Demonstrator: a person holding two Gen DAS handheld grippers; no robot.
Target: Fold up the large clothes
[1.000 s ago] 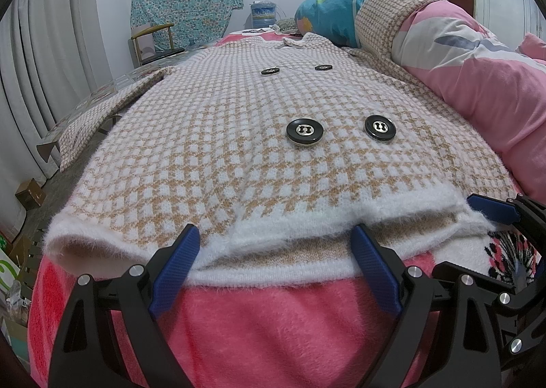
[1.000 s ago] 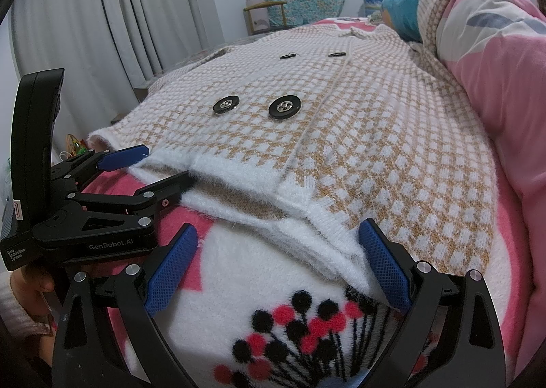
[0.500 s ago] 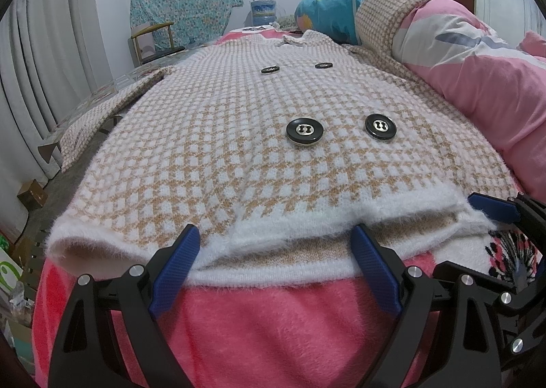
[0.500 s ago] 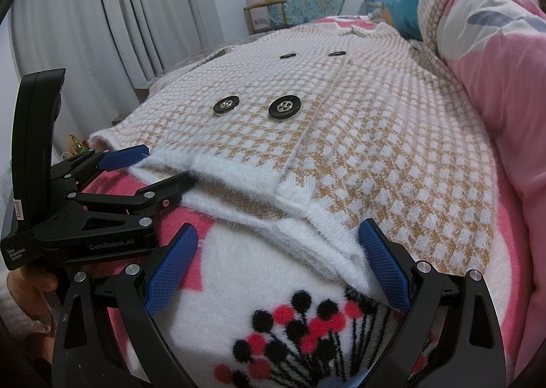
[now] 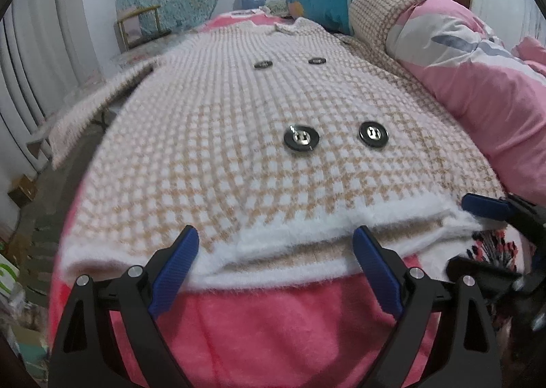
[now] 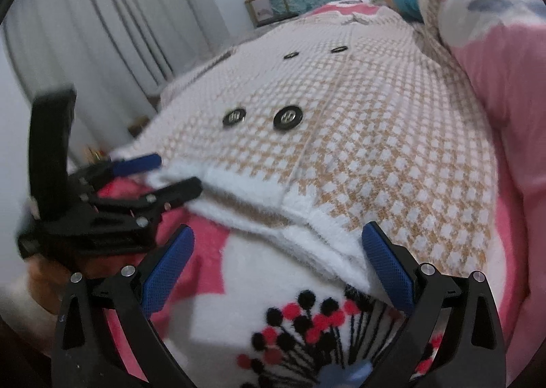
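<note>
No writing on my tools or the cloth is readable in either view — the right wrist view is blurred.

The coat [image 5: 239,155], a fuzzy tan-and-white check knit with four dark buttons [image 5: 301,137], lies spread flat along the bed, its white furry hem [image 5: 290,244] turned toward me. My left gripper [image 5: 274,268] hangs just short of that hem, blue pads spread wide with nothing between them, over the pink blanket [image 5: 273,330]. My right gripper [image 6: 276,268] is spread wide too, its right pad just beside the hem's corner [image 6: 341,251], above the blanket's white patch printed with black and red dots [image 6: 307,323].

In the right wrist view the left gripper [image 6: 160,172] shows side-on at the hem's left part, its fingers on either side of the white edge; I cannot tell whether they touch it.

To the right a rolled pink quilt [image 5: 477,80] crowds the coat's edge. To the left one sleeve [image 5: 92,114] hangs past the bed's side toward the curtains [image 6: 112,29]. The near strip of blanket in front of the hem is bare.
</note>
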